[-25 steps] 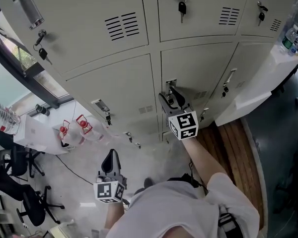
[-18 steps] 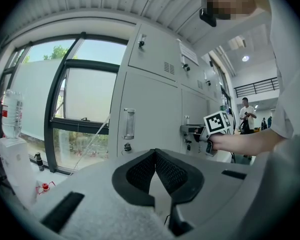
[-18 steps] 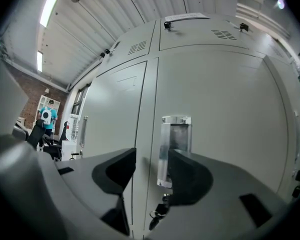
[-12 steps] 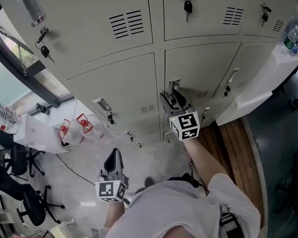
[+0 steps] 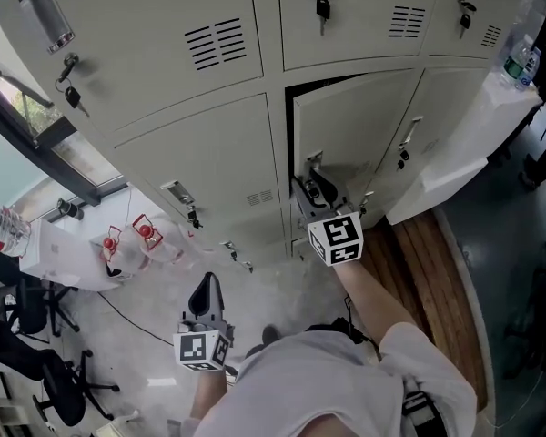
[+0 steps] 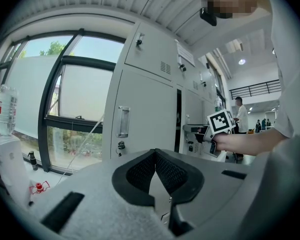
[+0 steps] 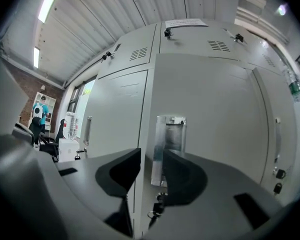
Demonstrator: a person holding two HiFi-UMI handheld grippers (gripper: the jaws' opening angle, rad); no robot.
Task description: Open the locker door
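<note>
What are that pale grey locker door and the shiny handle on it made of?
The pale grey locker door looks like painted sheet metal: a smooth, even, matt coat. Its shiny recessed handle plate looks like bare polished or plated metal, as it mirrors light; which metal I cannot tell.

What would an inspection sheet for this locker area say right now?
Surface: pale floor, wooden strip at right.
Job's things: locker door ajar, dark gap along its top and left edge; key hangs below its handle.
Clutter: red things and a clear bottle on the white table at left.
Grippers: right gripper closed on the handle, jaws have just been closing; left gripper shut, empty, away from the lockers.
Cables: thin dark cable on the floor.
Surroundings: window at left, office chairs, other lockers with keys.
</note>
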